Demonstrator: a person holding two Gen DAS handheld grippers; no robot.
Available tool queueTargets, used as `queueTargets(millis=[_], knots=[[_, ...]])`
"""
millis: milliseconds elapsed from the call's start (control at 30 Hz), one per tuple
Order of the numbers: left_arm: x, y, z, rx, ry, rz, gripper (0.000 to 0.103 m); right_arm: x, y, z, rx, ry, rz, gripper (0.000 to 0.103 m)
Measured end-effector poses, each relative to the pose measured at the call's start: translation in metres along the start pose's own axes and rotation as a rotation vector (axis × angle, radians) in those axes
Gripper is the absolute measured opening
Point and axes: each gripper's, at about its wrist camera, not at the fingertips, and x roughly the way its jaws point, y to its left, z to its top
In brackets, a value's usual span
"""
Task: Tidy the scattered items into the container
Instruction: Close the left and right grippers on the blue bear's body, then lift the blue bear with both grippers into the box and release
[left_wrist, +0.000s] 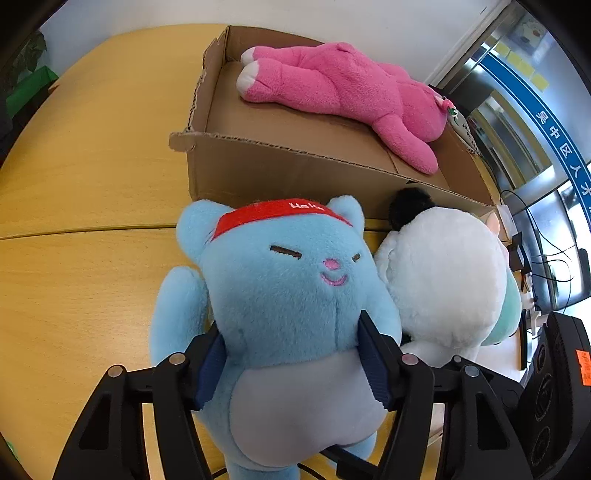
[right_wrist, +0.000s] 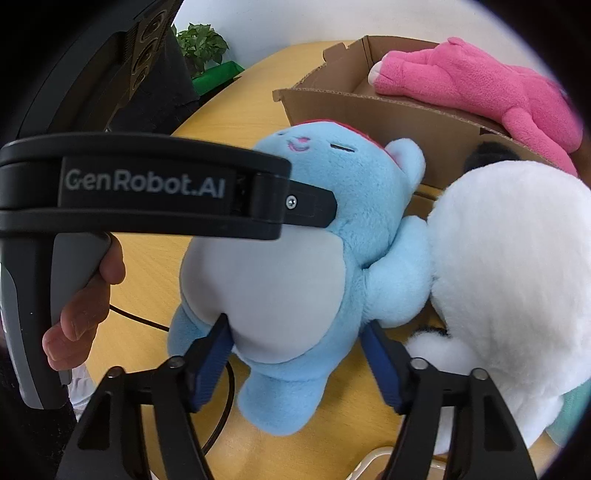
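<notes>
A blue plush cat (left_wrist: 295, 295) with a red headband lies on the wooden table in front of the cardboard box (left_wrist: 288, 170). My left gripper (left_wrist: 291, 354) is shut on the cat at its neck and upper belly. My right gripper (right_wrist: 295, 347) is shut on the cat's (right_wrist: 295, 258) lower belly. The left gripper's black body (right_wrist: 147, 192) crosses the right wrist view over the cat's head. A pink plush (left_wrist: 343, 92) lies inside the box; it also shows in the right wrist view (right_wrist: 480, 88). A white plush (left_wrist: 443, 280) sits right beside the cat, against the box front.
The yellow wooden table (left_wrist: 92, 184) extends left of the box. A black speaker-like device (left_wrist: 554, 387) stands at the right edge. A green plant (right_wrist: 199, 48) and a cable (right_wrist: 140, 317) are at the table's left side. Monitors and cables are at the far right.
</notes>
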Motion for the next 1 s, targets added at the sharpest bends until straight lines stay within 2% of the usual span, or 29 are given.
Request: queueTargets(millis=[33, 133, 333, 533, 633, 767, 900, 1000], knots=[[-0.002, -0.004, 0.0, 0.006, -0.004, 0.003, 0.066, -0.003, 0.002, -0.001, -0.01, -0.004, 0.003, 0.047], [-0.009, -0.01, 0.002, 0.013, -0.015, 0.019, 0.065, -0.011, 0.007, -0.003, -0.045, -0.014, -0.016, 0.047], [-0.023, -0.011, 0.002, 0.001, -0.044, 0.014, 0.064, -0.022, 0.003, -0.004, -0.029, -0.039, 0.024, 0.047], [-0.069, -0.021, 0.011, 0.011, -0.141, -0.018, 0.063, -0.059, 0.01, 0.004, -0.069, -0.131, 0.04, 0.047], [-0.102, -0.038, 0.033, 0.06, -0.204, -0.038, 0.063, -0.093, 0.013, 0.019, -0.102, -0.206, 0.019, 0.047], [-0.122, -0.06, 0.073, 0.12, -0.244, -0.038, 0.063, -0.124, 0.004, 0.047, -0.121, -0.275, -0.026, 0.047], [-0.121, -0.074, 0.124, 0.158, -0.256, -0.032, 0.063, -0.135, -0.017, 0.087, -0.111, -0.284, -0.064, 0.047], [-0.109, -0.071, 0.165, 0.157, -0.25, -0.041, 0.063, -0.124, -0.03, 0.116, -0.114, -0.257, -0.081, 0.047]])
